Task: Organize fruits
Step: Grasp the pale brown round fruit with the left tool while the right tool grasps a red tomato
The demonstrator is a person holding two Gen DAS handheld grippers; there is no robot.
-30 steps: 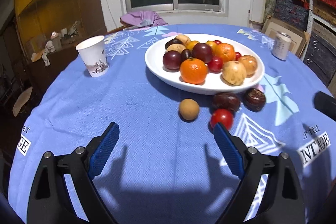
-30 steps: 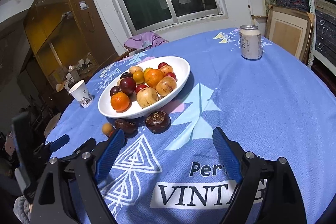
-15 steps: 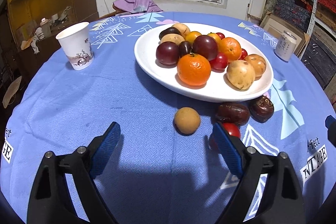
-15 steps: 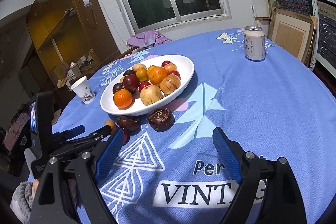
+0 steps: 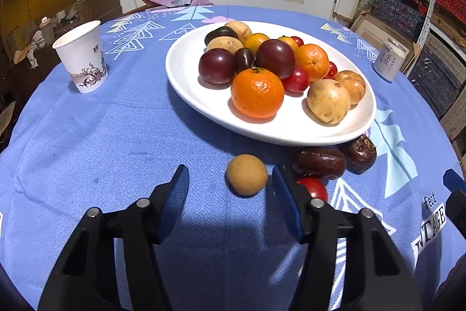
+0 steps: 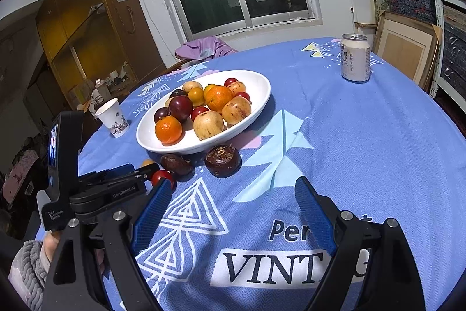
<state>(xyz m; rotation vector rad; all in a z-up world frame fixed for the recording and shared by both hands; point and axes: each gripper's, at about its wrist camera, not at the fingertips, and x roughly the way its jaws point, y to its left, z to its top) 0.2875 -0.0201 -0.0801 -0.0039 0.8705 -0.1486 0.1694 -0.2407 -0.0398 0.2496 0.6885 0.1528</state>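
A small tan round fruit [image 5: 247, 174] lies on the blue tablecloth just in front of the white plate [image 5: 186, 69]. My left gripper [image 5: 229, 174] has a finger on each side of it. Its jaws are closing, and a gap still shows on both sides of the fruit. To its right lie a red cherry tomato [image 5: 313, 188], a wrinkled dark date [image 5: 320, 162] and a dark round fruit [image 5: 359, 153]. The plate holds oranges, plums, tomatoes and several tan fruits. My right gripper [image 6: 234, 184] hangs open over the cloth with nothing between its fingers. The left gripper [image 6: 139, 174] appears at that view's left.
A paper cup [image 5: 83, 60] stands left of the plate. A drink can [image 6: 355, 57] stands at the far right of the table. A hand in a grey sleeve [image 6: 26, 273] holds the left gripper. Bare cloth [image 6: 364, 136] lies right of the plate.
The left gripper has moved forward and down to the tan fruit, and its fingers have narrowed around it. The right gripper has not moved.
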